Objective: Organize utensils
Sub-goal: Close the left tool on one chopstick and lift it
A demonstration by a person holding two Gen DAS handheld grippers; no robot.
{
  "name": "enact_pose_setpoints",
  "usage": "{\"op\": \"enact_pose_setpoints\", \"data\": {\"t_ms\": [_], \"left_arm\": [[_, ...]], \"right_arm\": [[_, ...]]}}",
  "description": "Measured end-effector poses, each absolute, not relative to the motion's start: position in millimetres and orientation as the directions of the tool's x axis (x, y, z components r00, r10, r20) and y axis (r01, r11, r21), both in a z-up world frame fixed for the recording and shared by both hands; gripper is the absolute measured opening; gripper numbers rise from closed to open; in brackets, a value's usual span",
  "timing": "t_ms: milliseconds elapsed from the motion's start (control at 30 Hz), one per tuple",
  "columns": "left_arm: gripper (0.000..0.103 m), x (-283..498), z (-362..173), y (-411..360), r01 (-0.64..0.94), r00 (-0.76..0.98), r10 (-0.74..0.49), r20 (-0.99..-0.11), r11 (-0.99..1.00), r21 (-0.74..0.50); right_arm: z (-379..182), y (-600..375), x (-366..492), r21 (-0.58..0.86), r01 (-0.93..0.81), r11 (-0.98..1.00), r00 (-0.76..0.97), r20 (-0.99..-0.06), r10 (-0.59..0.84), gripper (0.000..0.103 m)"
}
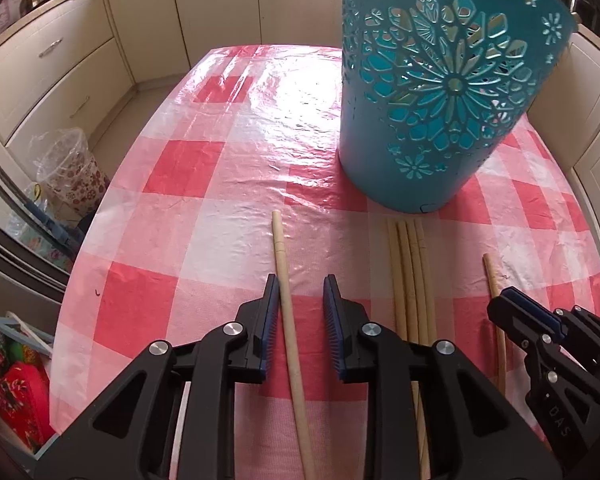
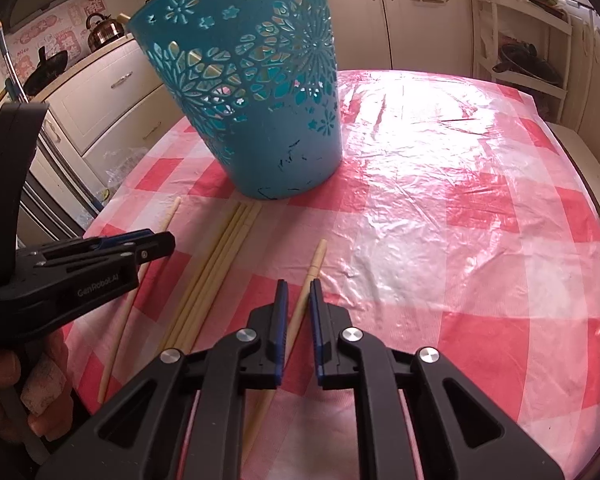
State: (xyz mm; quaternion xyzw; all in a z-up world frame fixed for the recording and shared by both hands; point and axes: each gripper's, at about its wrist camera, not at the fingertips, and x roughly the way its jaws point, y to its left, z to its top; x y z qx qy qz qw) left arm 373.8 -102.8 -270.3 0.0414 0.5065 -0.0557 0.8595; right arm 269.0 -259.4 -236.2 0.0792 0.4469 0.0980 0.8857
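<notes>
A teal cut-out basket (image 1: 432, 92) stands upright on the checked table; it also shows in the right wrist view (image 2: 256, 92). Several pale chopsticks lie in front of it. My left gripper (image 1: 302, 290) is open and straddles a single chopstick (image 1: 286, 304), which lies close to the left finger. A bundle of chopsticks (image 1: 410, 280) lies to its right and shows in the right wrist view (image 2: 216, 268). My right gripper (image 2: 299, 294) is open around another single chopstick (image 2: 306, 296). The right gripper shows in the left view (image 1: 516, 312), the left gripper in the right view (image 2: 156, 242).
The table has a red and white checked plastic cover (image 1: 204, 168). Cream kitchen cabinets (image 1: 60, 64) surround it. A kettle (image 2: 102, 30) stands on the counter. Bags and a patterned bucket (image 1: 70, 176) sit on the floor at the left.
</notes>
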Motion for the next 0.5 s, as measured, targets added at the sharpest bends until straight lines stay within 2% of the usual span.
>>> {"op": "enact_pose_setpoints", "data": {"t_ms": [33,133,267,433,500], "left_arm": [[0.021,375,-270,-104,0.143,0.484,-0.049,-0.874,0.990,0.023],[0.005,376,-270,-99,0.135,0.480,-0.077,-0.874,0.991,-0.013],[0.006,372,-271,-90,0.120,0.467,-0.118,-0.876,0.990,-0.069],[0.006,375,-271,-102,0.168,0.478,-0.070,-0.875,0.986,0.013],[0.005,374,-270,-103,0.175,0.481,-0.076,-0.873,0.984,0.011]], "right_arm": [[-236,-258,270,0.211,-0.118,0.970,0.579,-0.779,0.240,0.011],[-236,-258,268,0.199,-0.147,0.969,0.574,-0.781,0.247,0.011],[-237,-261,269,0.221,-0.140,0.965,0.572,-0.778,0.261,0.011],[-237,-254,271,0.188,-0.153,0.970,0.575,-0.782,0.242,0.011],[-237,-251,270,0.178,-0.171,0.969,0.575,-0.780,0.245,0.011]]}}
